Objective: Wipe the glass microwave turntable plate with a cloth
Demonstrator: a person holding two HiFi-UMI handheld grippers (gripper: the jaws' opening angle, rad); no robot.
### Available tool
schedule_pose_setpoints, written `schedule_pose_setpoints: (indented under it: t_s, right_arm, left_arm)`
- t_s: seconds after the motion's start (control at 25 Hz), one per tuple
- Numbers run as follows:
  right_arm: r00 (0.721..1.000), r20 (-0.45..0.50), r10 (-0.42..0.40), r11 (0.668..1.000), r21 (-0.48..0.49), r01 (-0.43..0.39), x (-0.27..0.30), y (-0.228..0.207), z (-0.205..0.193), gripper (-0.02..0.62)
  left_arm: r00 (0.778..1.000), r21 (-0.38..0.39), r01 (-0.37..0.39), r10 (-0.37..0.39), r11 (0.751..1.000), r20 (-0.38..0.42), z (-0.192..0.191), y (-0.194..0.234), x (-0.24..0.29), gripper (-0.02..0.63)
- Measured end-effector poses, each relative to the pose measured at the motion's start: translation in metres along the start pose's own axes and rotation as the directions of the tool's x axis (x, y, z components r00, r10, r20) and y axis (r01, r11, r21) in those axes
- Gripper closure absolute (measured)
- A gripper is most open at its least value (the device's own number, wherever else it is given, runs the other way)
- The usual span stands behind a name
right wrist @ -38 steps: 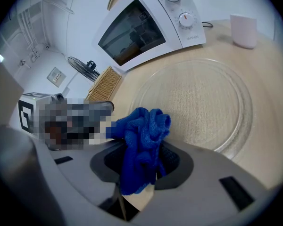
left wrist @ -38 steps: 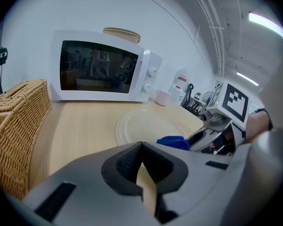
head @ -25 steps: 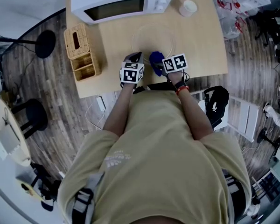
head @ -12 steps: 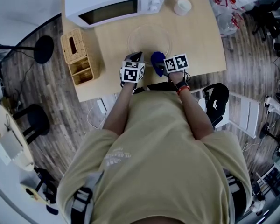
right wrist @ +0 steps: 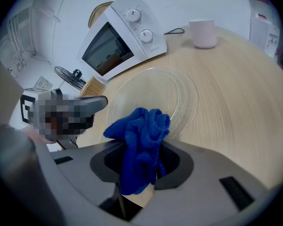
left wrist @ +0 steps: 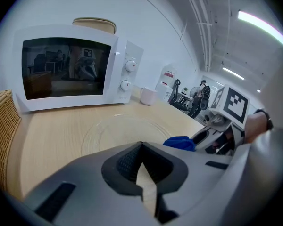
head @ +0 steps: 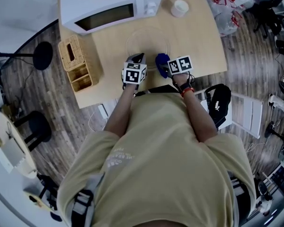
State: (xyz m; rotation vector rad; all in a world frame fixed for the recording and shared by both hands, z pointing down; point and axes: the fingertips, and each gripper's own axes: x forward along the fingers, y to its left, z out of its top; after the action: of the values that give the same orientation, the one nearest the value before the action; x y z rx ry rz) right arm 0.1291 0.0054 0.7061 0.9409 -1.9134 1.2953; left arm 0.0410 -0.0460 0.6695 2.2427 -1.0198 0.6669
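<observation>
The clear glass turntable plate (head: pixel 146 45) lies flat on the wooden table (head: pixel 199 37) in front of the microwave; it also shows as the plate (left wrist: pixel 118 131) and the plate (right wrist: pixel 153 95) in the gripper views. My right gripper (head: pixel 162 65) is shut on a bunched blue cloth (right wrist: pixel 139 145), held at the plate's near right rim. The cloth (head: pixel 162 63) pokes out past the jaws. My left gripper (head: pixel 136 59) is shut and empty at the plate's near left rim; its jaws (left wrist: pixel 140 166) meet with nothing between them.
A white microwave (head: pixel 109 6) stands at the back of the table, door shut. A white cup (head: pixel 179 7) sits to its right. A wicker box (head: pixel 78 58) stands at the table's left edge. Chairs, stools and bags surround the table on the floor.
The view has shifted slightly, so the table and microwave sit a little lower and to the left. Both grippers stay at the plate's near rim, the cloth still held.
</observation>
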Motion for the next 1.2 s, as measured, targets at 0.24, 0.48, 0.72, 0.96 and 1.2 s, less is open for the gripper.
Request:
schedule_pose_setpoints:
  t_s: [0.24,0.48,0.72,0.96,1.2]
  right_arm:
    - [1.0,0.005,-0.011,1.0,0.003,0.011,-0.005,-0.015,0.007,0.452]
    - [1.0,0.016,0.006,1.0,0.011,-0.006,-0.009,-0.025,0.016,0.451]
    - [1.0,-0.028,0.014,0.998,-0.054,-0.015,-0.01,-0.031,0.026,0.451]
    - [0.991,-0.137,0.012,0.982,-0.186,-0.037,-0.009,-0.043,0.037,0.451]
    - [0.978,-0.209,0.023,0.968,-0.239,-0.074,-0.011,-0.045,0.041,0.451]
  left_arm:
    - [1.0,0.003,0.001,-0.001,1.0,0.001,0.005,-0.004,0.009,0.588]
    - [1.0,0.01,-0.018,0.018,1.0,0.008,0.014,0.0,0.008,0.588]
    - [1.0,0.025,-0.017,0.017,1.0,0.0,0.022,0.001,0.002,0.588]
    - [1.0,0.06,-0.006,0.006,0.998,0.01,0.032,-0.01,0.003,0.588]
    - [0.999,0.052,-0.027,0.026,0.998,0.032,0.039,-0.007,-0.004,0.588]
